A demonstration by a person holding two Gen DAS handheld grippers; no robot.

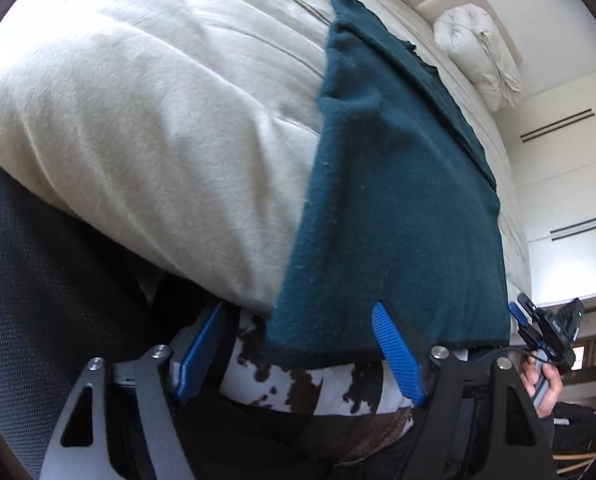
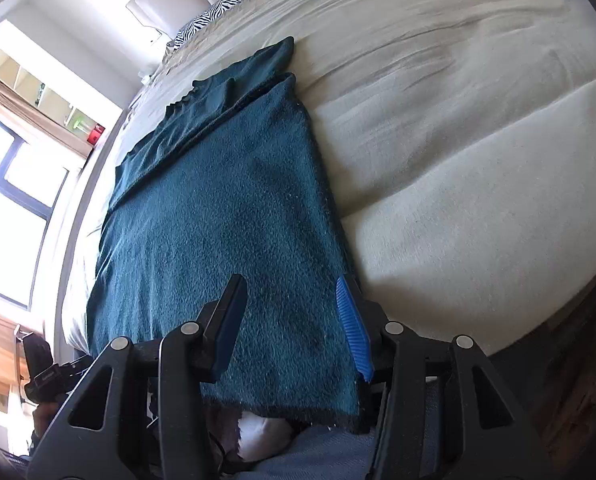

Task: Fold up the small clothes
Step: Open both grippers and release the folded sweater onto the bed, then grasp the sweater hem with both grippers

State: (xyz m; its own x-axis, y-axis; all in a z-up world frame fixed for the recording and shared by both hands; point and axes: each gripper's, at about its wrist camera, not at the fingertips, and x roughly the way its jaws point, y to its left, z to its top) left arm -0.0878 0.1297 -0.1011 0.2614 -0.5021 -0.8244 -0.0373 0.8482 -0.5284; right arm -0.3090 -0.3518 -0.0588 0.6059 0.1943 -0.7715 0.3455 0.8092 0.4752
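A dark teal knit garment (image 1: 397,208) lies flat on the cream bed, its near hem hanging over the bed's edge; it also shows in the right wrist view (image 2: 218,232). A sleeve is folded across its far end (image 2: 226,80). My left gripper (image 1: 298,316) is open, its jaws on either side of the garment's near left corner, holding nothing. My right gripper (image 2: 290,292) is open over the near right part of the garment, its right finger (image 2: 353,328) along the garment's right edge. The right gripper shows at the right edge of the left wrist view (image 1: 545,328).
The cream duvet (image 1: 138,120) covers the bed. A white pillow (image 1: 477,56) and a zebra-print cushion (image 2: 214,16) lie near the headboard. A window (image 2: 14,200) is at the left. The person's cow-print top (image 1: 298,380) is just below the hem.
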